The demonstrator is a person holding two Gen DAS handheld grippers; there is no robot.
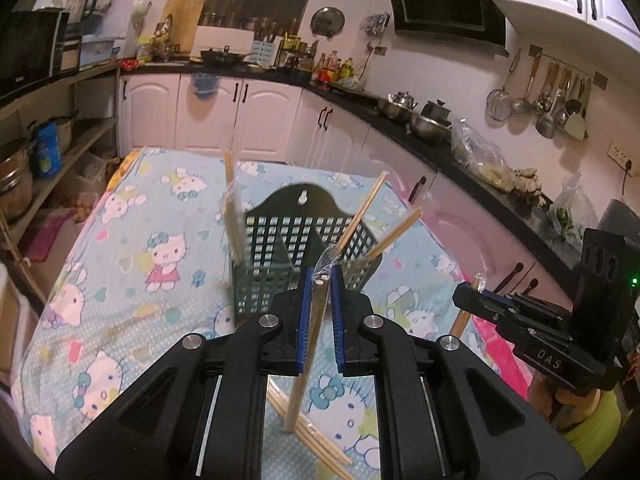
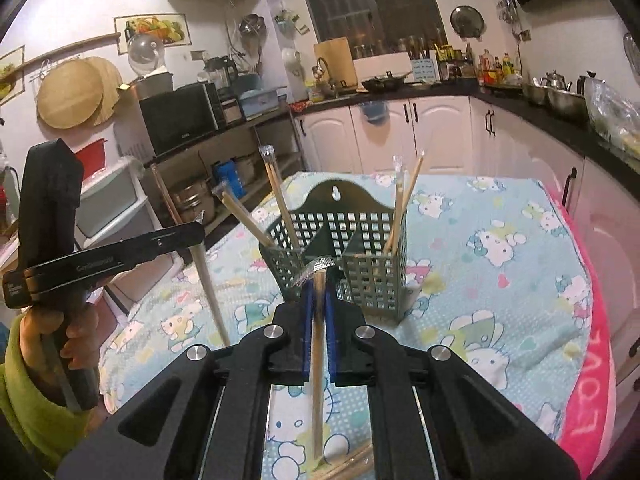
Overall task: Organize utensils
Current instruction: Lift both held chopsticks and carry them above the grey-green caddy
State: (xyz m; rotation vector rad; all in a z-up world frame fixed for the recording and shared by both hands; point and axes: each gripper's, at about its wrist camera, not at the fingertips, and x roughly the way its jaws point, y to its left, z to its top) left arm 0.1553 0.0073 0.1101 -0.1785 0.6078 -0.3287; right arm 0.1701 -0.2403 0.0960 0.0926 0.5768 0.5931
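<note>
Here my left hand-held gripper (image 1: 320, 280) pinches a wrapped pair of chopsticks (image 1: 306, 344) between its blue pads; the pair's long axis runs nearly upright, the crinkled plastic end pointing up past the fingertips and the bare wooden end hanging down toward the cloth. My right hand-held gripper (image 2: 319, 284) is likewise pressed onto a second wrapped pair (image 2: 319, 360), also close to vertical, its ridged plastic seal at the top and its lower tip just above the loose chopsticks (image 2: 348, 466) that lie flat on the bench (image 2: 500, 280).

Just beyond both sets of fingertips stands the dark green utensil basket (image 2: 344, 256), a square-meshed plastic holder with an arched back plate, a keyhole slot and solid dividers between its compartments. Its left compartment holds two pale wooden pairs (image 2: 276, 196) that lean out to the left; the right compartment holds another pair (image 2: 402, 208) that tilts slightly right. All of them carry clear wrap at the top.

The bench is covered by a light blue cartoon-cat cloth (image 1: 140, 240), soft and quilted-looking, with a pink edge (image 2: 592, 360) on the right.
</note>
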